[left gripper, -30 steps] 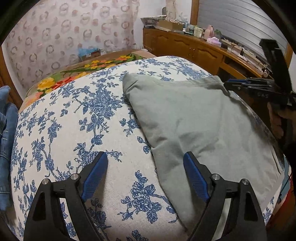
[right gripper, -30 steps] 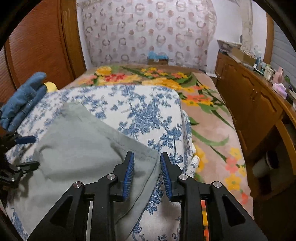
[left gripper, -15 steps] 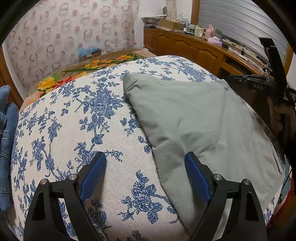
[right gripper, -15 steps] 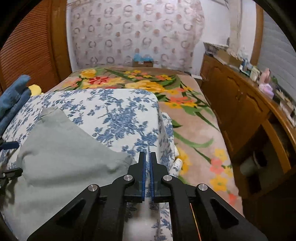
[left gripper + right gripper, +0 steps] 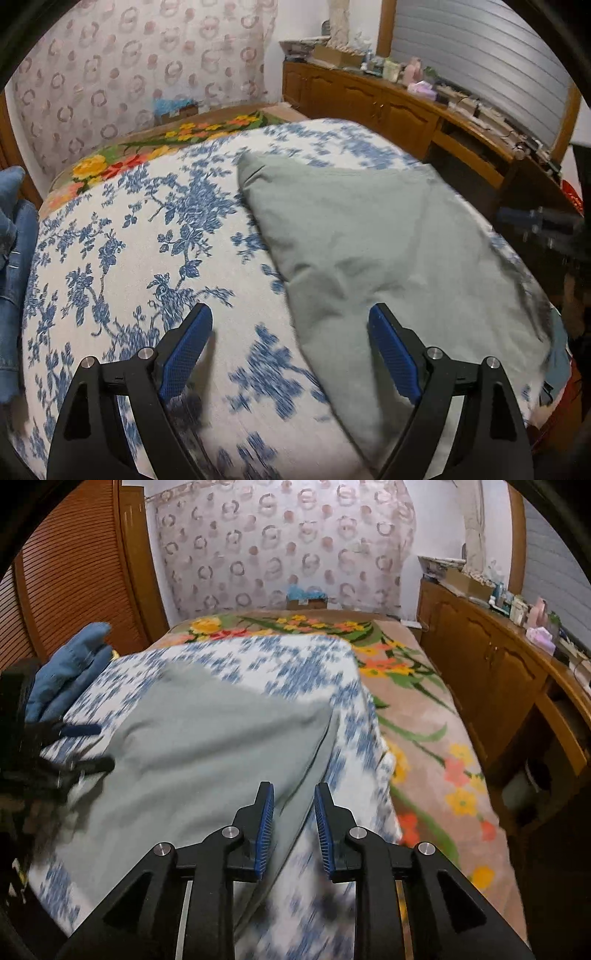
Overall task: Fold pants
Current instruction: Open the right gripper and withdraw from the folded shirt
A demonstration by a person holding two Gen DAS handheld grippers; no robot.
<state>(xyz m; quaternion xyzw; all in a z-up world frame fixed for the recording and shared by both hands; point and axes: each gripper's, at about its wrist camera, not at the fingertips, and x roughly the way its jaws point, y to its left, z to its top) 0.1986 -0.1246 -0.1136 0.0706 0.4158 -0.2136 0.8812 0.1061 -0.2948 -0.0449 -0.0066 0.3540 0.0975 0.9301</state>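
grey-green pants lie folded on the bed, both tools free of the cloth

the folded grey-green cotton pants (image 5: pixel 373 251) lie flat on a white bedspread printed with blue flowers (image 5: pixel 122 258), toward the right side of the bed as the left wrist view shows it. their far corner points toward the far wall, and their near end runs down past the near edge of that view. in the right wrist view the same pants (image 5: pixel 207 738) fill the left and middle of the spread, with a doubled edge running along their right side.

the left tool (image 5: pixel 290 347) hangs over the bed with its jaws wide apart and nothing between the blue pads; one pad is over bare spread, the other over the near left edge of the pants. the right tool (image 5: pixel 293 827) has its jaws a little apart, having just been opening after a brief closing. the right edge of the pants shows in the gap below them, but the pads do not press on it. in the left wrist view the right tool (image 5: pixel 535 221) appears blurred at the far right, off the side of the pants.

a pile of blue denim clothing (image 5: pixel 70 672) lies at the left edge of the bed. beyond the spread is a tan blanket with orange and yellow flowers (image 5: pixel 413 716), and a brown wooden cabinet (image 5: pixel 487 664) runs along the right wall.
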